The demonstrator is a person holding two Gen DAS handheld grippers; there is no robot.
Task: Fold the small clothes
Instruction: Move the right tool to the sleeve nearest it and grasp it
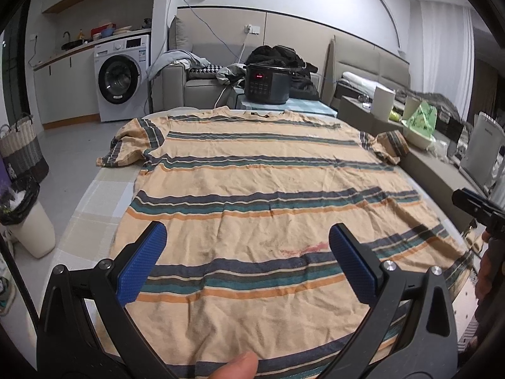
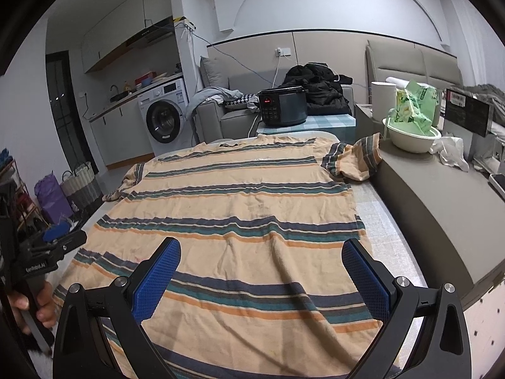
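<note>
A peach T-shirt with dark blue, teal and orange stripes (image 1: pixel 252 183) (image 2: pixel 240 208) lies spread flat on the table, collar at the far end, hem nearest me. My left gripper (image 1: pixel 247 237) hovers open above the hem area, blue pads wide apart, nothing between them. My right gripper (image 2: pixel 262 249) is also open over the lower right part of the shirt, holding nothing. The left sleeve (image 1: pixel 129 145) hangs over the table's left edge. The right sleeve (image 2: pixel 353 158) is bunched against a grey counter. A pink stain (image 1: pixel 303 249) marks the shirt near the hem.
A grey counter (image 2: pixel 442 208) borders the table on the right, carrying a bowl with a green bag (image 2: pixel 413 126). A black rice cooker (image 2: pixel 282 105) stands beyond the collar. A white bin (image 1: pixel 31 227) and woven basket (image 1: pixel 19 145) stand on the floor at left.
</note>
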